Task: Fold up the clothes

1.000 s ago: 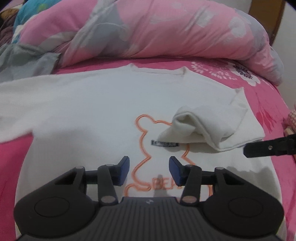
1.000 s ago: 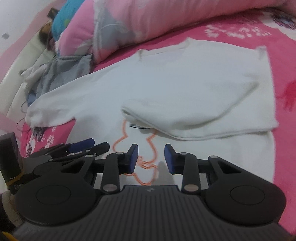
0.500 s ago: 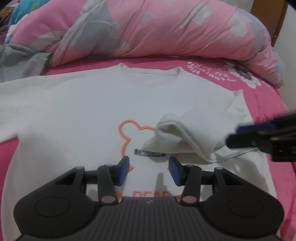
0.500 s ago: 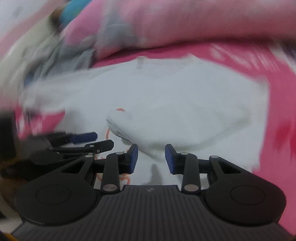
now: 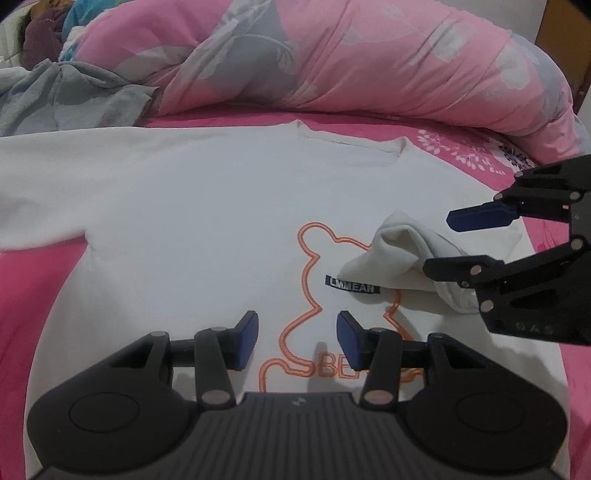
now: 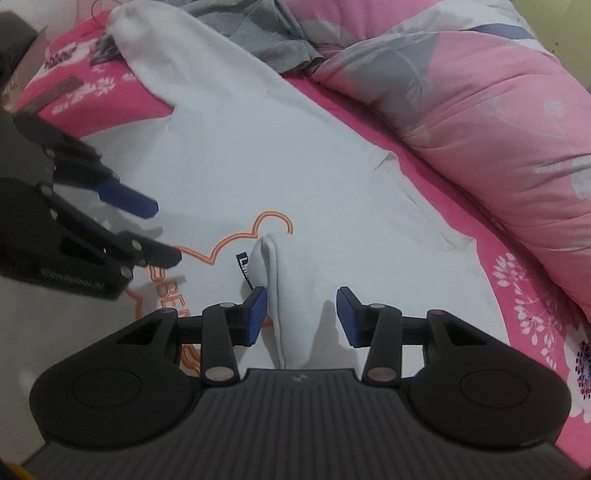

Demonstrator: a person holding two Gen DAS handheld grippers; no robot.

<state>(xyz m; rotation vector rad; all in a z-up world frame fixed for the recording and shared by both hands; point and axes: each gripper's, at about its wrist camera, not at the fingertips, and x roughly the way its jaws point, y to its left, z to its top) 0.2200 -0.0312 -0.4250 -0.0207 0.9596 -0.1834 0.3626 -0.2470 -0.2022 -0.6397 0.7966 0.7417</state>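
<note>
White sweatshirt (image 5: 192,206) beneath both hovering, wide-jawed grippers.

This is a bedroom in a home, with the work done on a bed; a bright pink bedsheet (image 5: 22,280) printed with white flowers covers the mattress across the lower and right parts of both views; a thick pink and grey floral quilt (image 5: 369,62) lies bunched along the top of the left wrist view and along the right of the right wrist view; a crumpled grey garment (image 5: 74,99) sits at the upper left of the left wrist view; a white sweatshirt (image 5: 184,206) with an orange bear outline is spread flat on the sheet; a strip of pale wall (image 5: 528,14) shows at the upper right.
</note>
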